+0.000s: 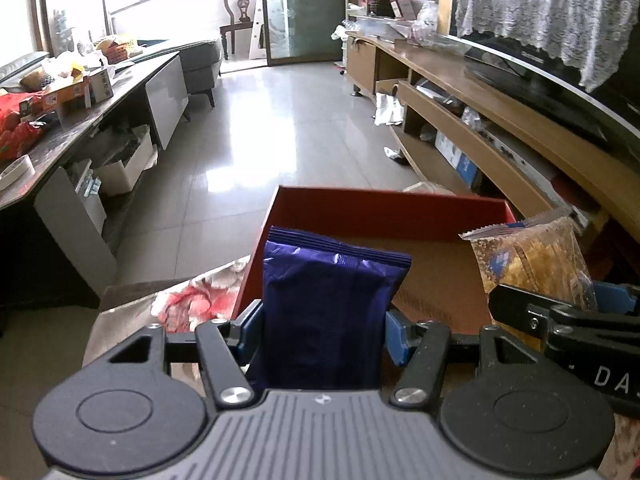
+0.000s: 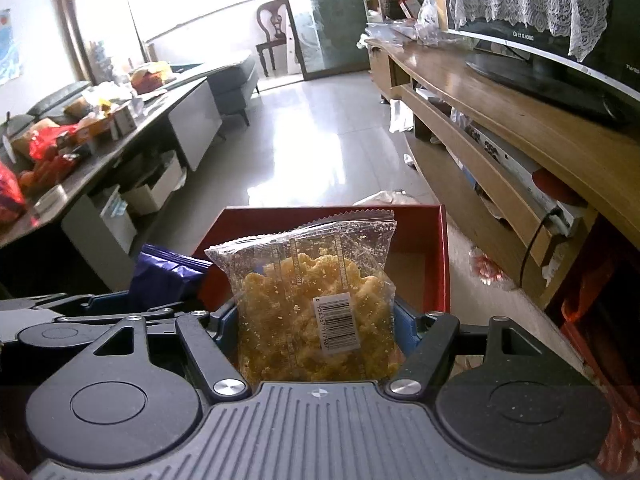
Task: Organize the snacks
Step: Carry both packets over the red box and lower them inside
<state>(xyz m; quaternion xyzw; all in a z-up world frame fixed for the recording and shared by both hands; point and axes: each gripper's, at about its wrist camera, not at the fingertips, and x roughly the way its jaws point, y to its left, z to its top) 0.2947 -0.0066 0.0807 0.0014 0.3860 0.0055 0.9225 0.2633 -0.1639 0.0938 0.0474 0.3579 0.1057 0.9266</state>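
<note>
Purple snack packet sits upright, clamped between the blue pads of the left gripper, at the near left edge of an open red box with a bare cardboard floor. Clear bag of yellow crunchy snacks, barcode facing the camera, is pinched upright in the right gripper, just beside the purple packet and over the same box. Box rests on a floral-patterned surface; tiled floor beyond, TV cabinet on the right.

wooden chair by the balcony door; grey sofa; television on wooden stand
</note>
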